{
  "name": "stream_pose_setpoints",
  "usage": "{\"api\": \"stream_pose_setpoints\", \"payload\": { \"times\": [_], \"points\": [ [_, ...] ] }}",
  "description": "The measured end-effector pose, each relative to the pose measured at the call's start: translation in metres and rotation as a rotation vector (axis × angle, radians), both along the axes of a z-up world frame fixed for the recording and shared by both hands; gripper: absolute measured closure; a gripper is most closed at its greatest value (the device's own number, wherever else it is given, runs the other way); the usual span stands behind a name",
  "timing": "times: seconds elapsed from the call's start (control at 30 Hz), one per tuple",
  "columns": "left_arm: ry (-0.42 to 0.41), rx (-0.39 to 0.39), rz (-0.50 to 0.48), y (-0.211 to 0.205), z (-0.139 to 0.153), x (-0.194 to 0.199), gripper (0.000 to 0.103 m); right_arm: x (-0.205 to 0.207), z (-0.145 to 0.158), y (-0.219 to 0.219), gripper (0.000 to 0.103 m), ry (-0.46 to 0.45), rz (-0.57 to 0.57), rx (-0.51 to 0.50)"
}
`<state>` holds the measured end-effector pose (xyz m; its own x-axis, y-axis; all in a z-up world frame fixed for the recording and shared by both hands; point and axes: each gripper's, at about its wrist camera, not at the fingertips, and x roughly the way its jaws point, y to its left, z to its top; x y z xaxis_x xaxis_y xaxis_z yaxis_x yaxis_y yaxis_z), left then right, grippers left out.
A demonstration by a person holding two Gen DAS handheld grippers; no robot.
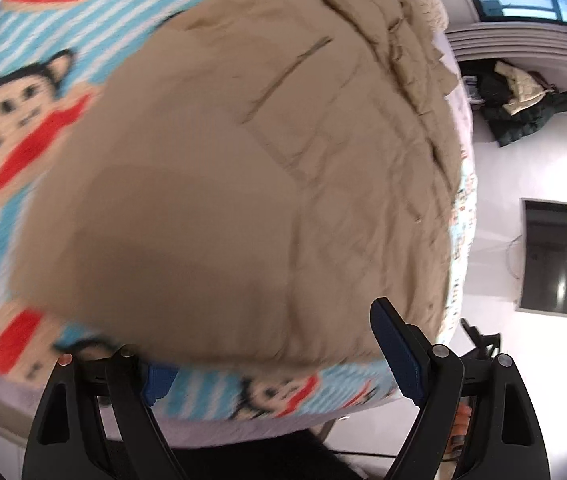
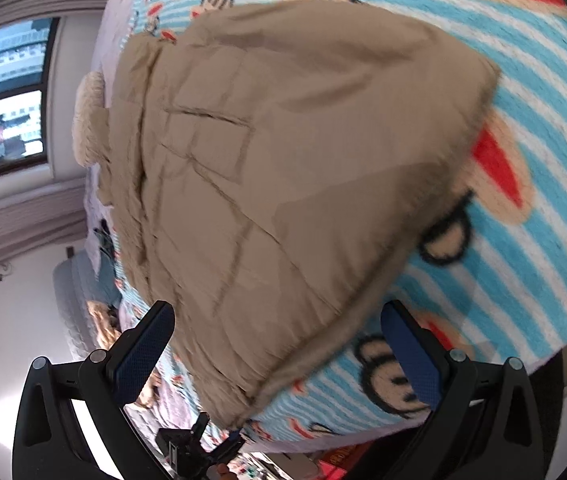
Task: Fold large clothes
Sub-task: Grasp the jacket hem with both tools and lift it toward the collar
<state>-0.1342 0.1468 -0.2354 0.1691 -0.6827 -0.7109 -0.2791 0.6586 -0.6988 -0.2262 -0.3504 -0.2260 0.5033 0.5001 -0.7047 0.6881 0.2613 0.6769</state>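
Note:
A large tan quilted jacket (image 1: 243, 184) lies spread on a bed covered by a blue-striped monkey-print blanket (image 1: 23, 40). It also shows in the right wrist view (image 2: 275, 168), on the same blanket (image 2: 523, 240). My left gripper (image 1: 271, 344) is open, its jaws wide apart at the jacket's near edge; cloth covers part of the left finger. My right gripper (image 2: 283, 340) is open and straddles the jacket's near hem, with cloth between the jaws. The other gripper (image 2: 203, 440) shows small at the jacket's corner in the right wrist view.
A cream fleece piece (image 2: 87, 120) lies past the jacket's far end. Dark clothes (image 1: 523, 108) hang by the wall, and a television (image 1: 549, 256) is mounted on it. A window (image 2: 3, 100) is at the bed's far side. The bed edge runs just below both grippers.

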Motion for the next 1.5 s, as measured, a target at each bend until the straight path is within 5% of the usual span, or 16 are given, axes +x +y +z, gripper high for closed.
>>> {"api": "stream_pose_setpoints", "payload": {
  "times": [0.03,0.1,0.13,0.17,0.2,0.27,0.33,0.63,0.87,1.03,1.27,1.5],
  "points": [
    [-0.004,-0.009,0.000,-0.002,0.001,0.003,0.020,0.003,0.000,-0.001,0.000,-0.005,-0.010,0.005],
    [-0.008,-0.030,-0.012,-0.006,0.003,0.008,0.053,0.007,0.000,0.000,0.001,0.000,-0.023,0.009],
    [0.000,-0.035,-0.020,-0.007,0.002,0.010,0.076,0.008,0.000,0.000,0.005,0.001,-0.031,0.012],
    [0.004,-0.034,-0.022,-0.007,0.003,0.011,0.086,0.008,0.000,-0.001,0.017,0.005,-0.035,0.014],
    [-0.002,-0.032,-0.021,-0.007,0.006,0.013,0.086,0.008,-0.001,-0.001,0.026,0.021,-0.040,0.016],
    [-0.033,-0.024,-0.023,-0.006,0.016,0.015,0.088,0.006,-0.005,-0.003,0.070,0.052,-0.046,0.018],
    [-0.070,-0.019,-0.031,-0.007,0.030,0.019,0.090,0.004,-0.005,-0.006,0.092,0.062,-0.045,0.008],
    [-0.258,0.033,-0.008,-0.013,0.115,0.069,0.090,0.071,0.069,-0.009,0.095,-0.105,0.160,-0.148],
    [-0.388,0.153,0.009,-0.034,0.183,0.144,0.090,0.179,0.148,-0.013,0.095,-0.256,0.359,-0.311],
    [-0.420,0.247,0.033,-0.052,0.206,0.202,0.090,0.260,0.169,-0.014,0.095,-0.300,0.462,-0.381],
    [-0.389,0.416,0.023,-0.074,0.188,0.297,0.090,0.367,0.148,-0.015,0.095,-0.277,0.524,-0.406],
    [-0.309,0.476,-0.015,-0.077,0.112,0.373,0.090,0.436,0.073,-0.013,0.095,-0.160,0.473,-0.389]
  ]
}}
